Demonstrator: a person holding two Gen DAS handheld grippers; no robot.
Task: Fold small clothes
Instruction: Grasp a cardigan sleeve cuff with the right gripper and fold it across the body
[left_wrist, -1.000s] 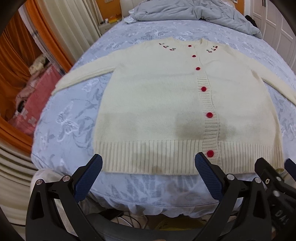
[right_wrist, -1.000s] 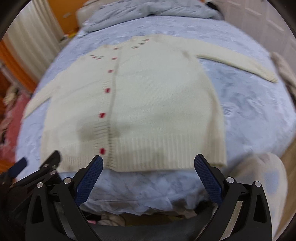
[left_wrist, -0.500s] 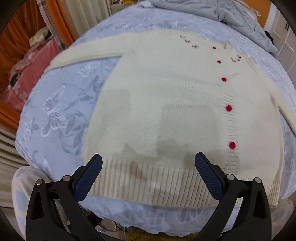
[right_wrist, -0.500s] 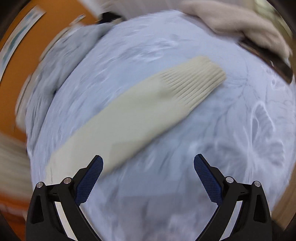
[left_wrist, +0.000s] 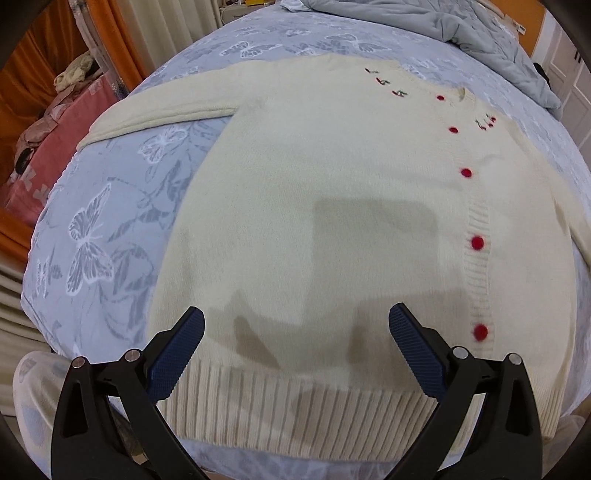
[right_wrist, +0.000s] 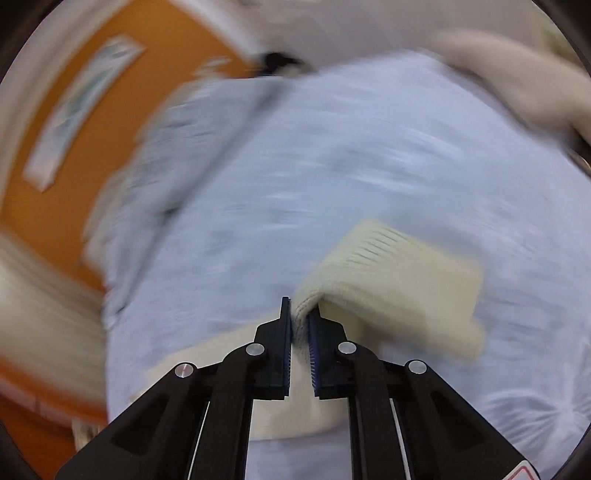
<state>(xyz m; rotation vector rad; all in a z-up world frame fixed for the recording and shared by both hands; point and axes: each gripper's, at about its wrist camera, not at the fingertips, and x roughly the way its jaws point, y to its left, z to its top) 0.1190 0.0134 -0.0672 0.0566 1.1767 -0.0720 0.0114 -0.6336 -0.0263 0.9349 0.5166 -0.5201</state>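
Note:
A cream knitted cardigan (left_wrist: 332, 184) with red buttons (left_wrist: 477, 242) lies flat, front up, on the blue butterfly-print bed (left_wrist: 110, 206). My left gripper (left_wrist: 295, 314) hovers open over its lower body, just above the ribbed hem, with nothing between the pads. In the blurred right wrist view, my right gripper (right_wrist: 300, 314) is closing, and its pads pinch a fold of the cardigan's right sleeve (right_wrist: 399, 280). The ribbed cuff is lifted off the bed sheet (right_wrist: 332, 166) and doubled over. The left sleeve (left_wrist: 166, 107) stretches out to the upper left.
A grey quilt (left_wrist: 461, 26) is bunched at the bed's far end. A pink bundle (left_wrist: 37, 158) and orange curtains stand left of the bed. A beige garment (right_wrist: 517, 85) lies at the bed's far right. A person's pale trouser leg (left_wrist: 29, 406) is at the near edge.
My right gripper swung from the cardigan's hem out to the right sleeve, went from wide open to pinched on it and lifted the cuff. My left gripper moved in over the lower body.

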